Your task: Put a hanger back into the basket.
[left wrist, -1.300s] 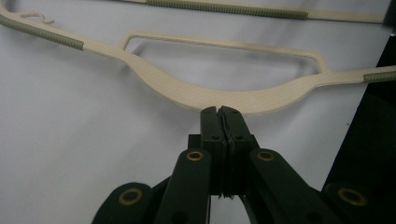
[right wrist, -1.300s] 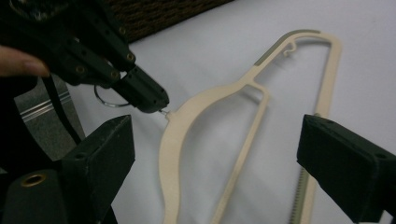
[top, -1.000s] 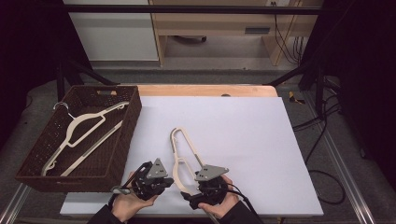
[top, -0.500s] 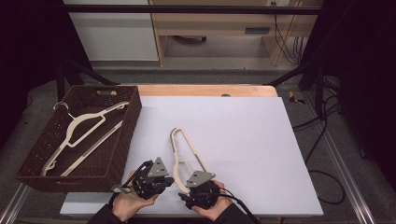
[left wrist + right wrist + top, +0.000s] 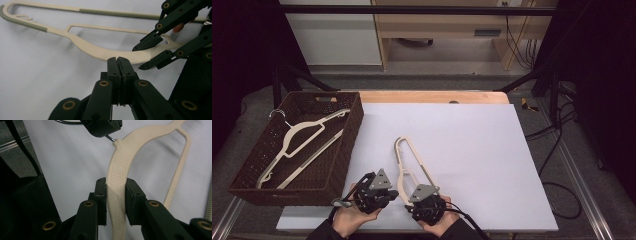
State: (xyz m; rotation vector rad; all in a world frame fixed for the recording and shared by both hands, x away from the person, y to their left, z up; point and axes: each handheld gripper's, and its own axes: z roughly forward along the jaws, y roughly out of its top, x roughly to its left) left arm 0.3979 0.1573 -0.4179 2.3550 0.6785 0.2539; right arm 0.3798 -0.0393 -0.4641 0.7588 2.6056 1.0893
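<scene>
A cream plastic hanger (image 5: pixel 408 160) lies flat on the white sheet near the front edge. My left gripper (image 5: pixel 391 194) is shut on the hanger's thin metal hook (image 5: pixel 110 138), and its closed jaws (image 5: pixel 119 60) butt against the hanger's neck. In the right gripper view the hanger's curved shoulder (image 5: pixel 125 160) runs between my right gripper (image 5: pixel 116 185). Its jaws have just been closing and both pads now press on the shoulder. The left gripper view shows the same grip of the right gripper (image 5: pixel 148 53) on the hanger (image 5: pixel 82 45). A hand holds each gripper at the table's near edge.
A dark wicker basket (image 5: pixel 242 185) stands at the left of the table with another cream hanger (image 5: pixel 299 135) inside. The white sheet (image 5: pixel 492 150) stretches away to the right and back. A cable trails from the right gripper toward the front edge.
My right gripper has shifted a little to the left, onto the hanger's shoulder. The left gripper and the hanger have stayed in place.
</scene>
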